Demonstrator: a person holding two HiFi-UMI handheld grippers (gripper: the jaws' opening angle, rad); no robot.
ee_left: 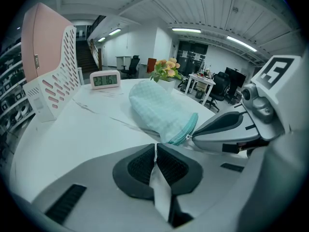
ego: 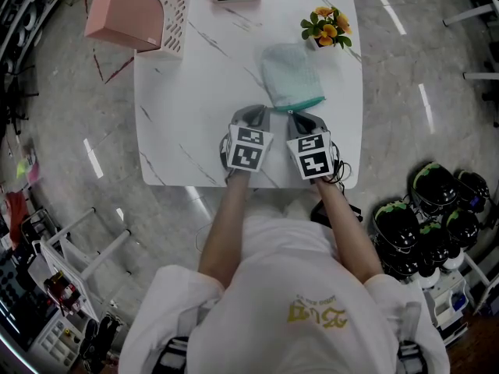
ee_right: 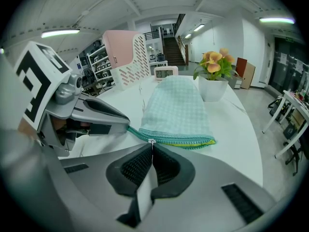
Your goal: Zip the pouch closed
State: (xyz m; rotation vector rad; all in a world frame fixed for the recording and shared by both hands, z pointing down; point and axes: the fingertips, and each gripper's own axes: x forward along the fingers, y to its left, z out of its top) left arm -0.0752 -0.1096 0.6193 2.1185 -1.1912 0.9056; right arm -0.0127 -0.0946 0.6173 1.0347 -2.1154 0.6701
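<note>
Far left: sits well clear of the action, pink file rack [ego: 136, 10] on the table's [ego: 195, 131] back corner.
Left gripper [ee_left: 155, 148]: shut right down, apparently nipping the teal tape tail [ee_right: 134, 131] at the pouch's left corner; hard to confirm from its own view, though the right gripper view shows its tip meeting that tail.
Pouch [ego: 290, 76]: lies flat mid-table, just beyond both grippers, mouth edge turned towards the person and running left to right across the two tips.
Feel: looks soft, light and limp, checked cloth with nothing fragile about it; likely to bunch up and skate on the smooth marble unless pinned.
Where to hold: tail on the left as the anchor, pull as the thing to drag; never the loose cloth body.
Zipper pull [ee_right: 152, 141]: sits near the left end of the zipper [ee_right: 188, 141], touching the right gripper's tips.
Zipper run: looks joined left of the pull, shows yellow-green lining to the right, so most of it judged still open.
Right gripper [ee_right: 151, 145]: clamped tight on that small metal pull, close beside the left tip.
Far right: stands apart past the pouch's back corner, flower pot [ego: 327, 28], out of the pull's path.
</note>
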